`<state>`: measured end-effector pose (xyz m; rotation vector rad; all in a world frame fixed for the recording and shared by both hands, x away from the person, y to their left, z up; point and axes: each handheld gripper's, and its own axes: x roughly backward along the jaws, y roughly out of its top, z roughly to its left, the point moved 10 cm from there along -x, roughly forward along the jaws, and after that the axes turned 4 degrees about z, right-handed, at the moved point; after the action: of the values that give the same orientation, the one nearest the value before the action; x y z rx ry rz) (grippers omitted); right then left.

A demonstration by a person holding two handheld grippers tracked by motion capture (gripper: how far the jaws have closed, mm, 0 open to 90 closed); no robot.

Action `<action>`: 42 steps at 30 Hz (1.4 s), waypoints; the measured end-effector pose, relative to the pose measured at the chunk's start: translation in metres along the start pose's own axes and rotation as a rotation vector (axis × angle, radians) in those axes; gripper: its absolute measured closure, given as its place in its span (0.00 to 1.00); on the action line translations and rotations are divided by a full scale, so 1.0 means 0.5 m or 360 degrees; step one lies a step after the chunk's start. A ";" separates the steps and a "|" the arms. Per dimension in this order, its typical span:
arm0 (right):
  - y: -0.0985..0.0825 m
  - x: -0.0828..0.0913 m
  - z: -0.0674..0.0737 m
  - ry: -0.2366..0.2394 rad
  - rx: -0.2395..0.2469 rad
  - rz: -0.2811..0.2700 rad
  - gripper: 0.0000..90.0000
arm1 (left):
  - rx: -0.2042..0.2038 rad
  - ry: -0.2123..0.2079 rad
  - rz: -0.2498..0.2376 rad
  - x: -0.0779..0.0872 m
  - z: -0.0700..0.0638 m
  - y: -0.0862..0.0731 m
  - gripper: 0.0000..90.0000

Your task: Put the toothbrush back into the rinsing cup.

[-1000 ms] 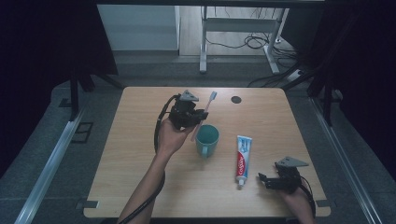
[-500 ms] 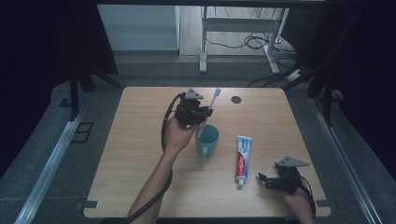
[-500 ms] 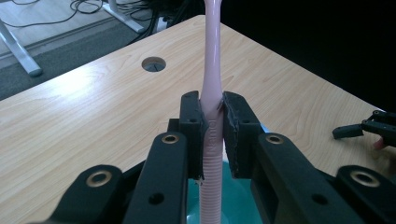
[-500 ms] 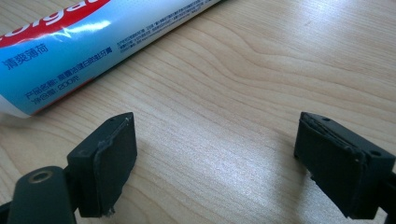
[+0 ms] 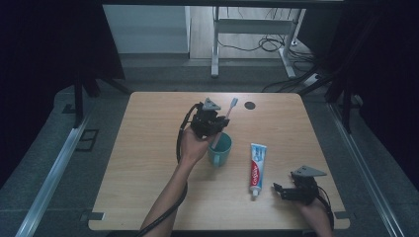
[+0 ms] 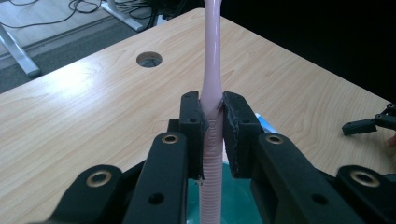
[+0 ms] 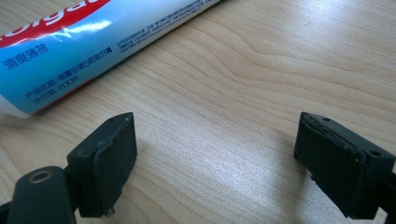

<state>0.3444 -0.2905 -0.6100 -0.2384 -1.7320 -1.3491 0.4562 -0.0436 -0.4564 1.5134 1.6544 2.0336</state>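
My left gripper (image 5: 217, 124) (image 6: 212, 123) is shut on the handle of a pink toothbrush (image 5: 225, 120) (image 6: 211, 79), held just above a teal cup (image 5: 220, 149) (image 6: 233, 196) at mid-table. The brush slants up and away, its head toward the far edge, its lower end at the cup's mouth. A blue, white and red toothpaste tube (image 5: 256, 163) (image 7: 84, 39) lies flat to the right of the cup. My right gripper (image 5: 277, 189) (image 7: 215, 161) rests low at the near right corner, open, with bare wood between its pads (image 7: 116, 154). The tube lies just beyond its left jaw.
The wooden table (image 5: 148, 148) has a round cable hole (image 5: 249, 105) (image 6: 149, 59) near its far edge. Beyond the table are a metal desk frame and cables on the floor (image 5: 267, 44). Dark curtains stand on both sides.
My left gripper has carried the toothbrush to the right and down, from beside the cup to over its mouth. The right gripper has stayed put.
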 end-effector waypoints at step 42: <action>0.000 0.000 0.000 0.0000 0.0000 0.0000 0.14 | 0.0044 -0.0022 0.0085 -0.063 -0.003 -0.098 0.87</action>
<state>0.3444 -0.2905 -0.6100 -0.2383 -1.7322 -1.3489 0.4479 -0.0446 -0.5138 1.5936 1.6616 2.0298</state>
